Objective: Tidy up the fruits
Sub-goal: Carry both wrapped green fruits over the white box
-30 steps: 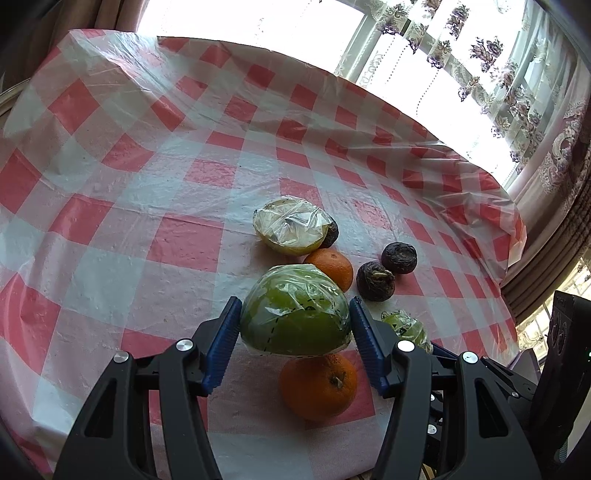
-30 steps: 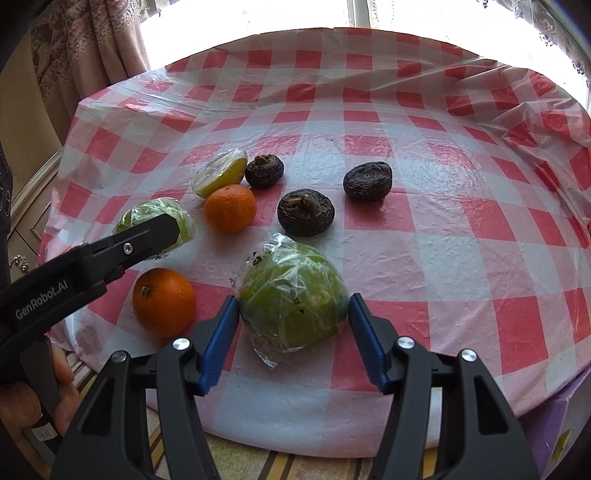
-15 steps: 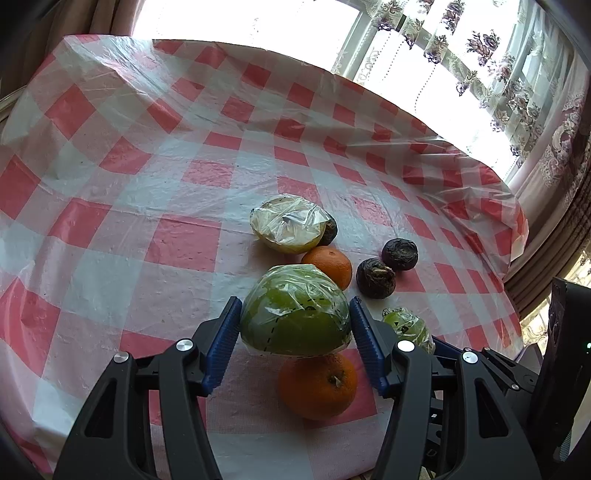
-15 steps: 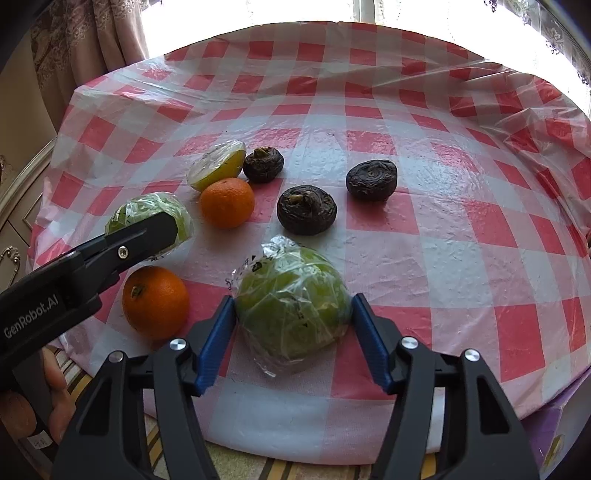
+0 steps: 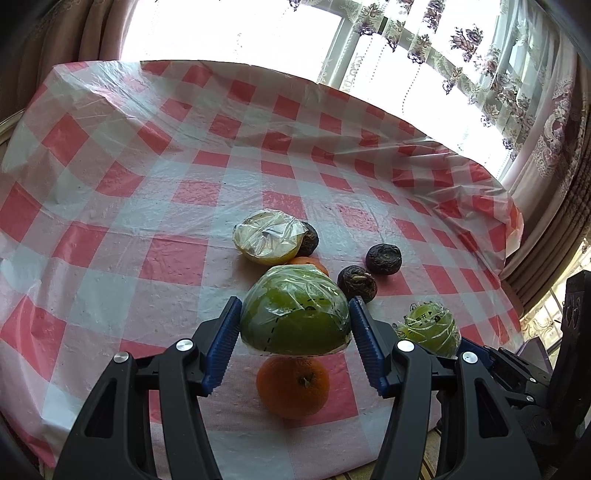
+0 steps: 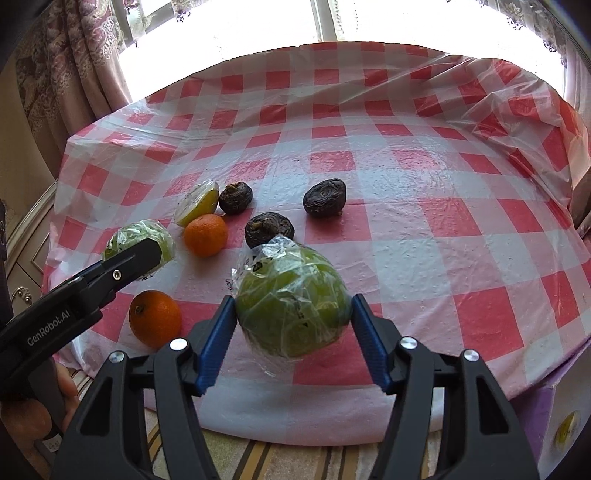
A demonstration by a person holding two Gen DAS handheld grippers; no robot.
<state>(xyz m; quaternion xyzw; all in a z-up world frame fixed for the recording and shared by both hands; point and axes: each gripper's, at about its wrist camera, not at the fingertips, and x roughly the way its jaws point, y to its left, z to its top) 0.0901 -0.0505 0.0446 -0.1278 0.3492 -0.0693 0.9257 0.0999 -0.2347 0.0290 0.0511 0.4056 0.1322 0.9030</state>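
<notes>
A: Where are the green halves?
B: Each clamped, lifted: left gripper (image 5: 294,349) pinches one (image 5: 295,314); right gripper (image 6: 293,345) the other (image 6: 293,302).
A: Nearest mate?
B: Yellow half (image 6: 196,205), upper left; left gripper's closer.

Strong daylight enters from the large bright window (image 5: 229,33) behind the round table — its glass is fully overexposed in both views. The glossy red-and-white checked plastic tablecloth (image 6: 406,173) shows white glare near the far edge. Soft, short shadows lie under the fruits, toward the camera. Both pictures are sharp in the centre — the fisheye bends the edges, and the corners are dark.
</notes>
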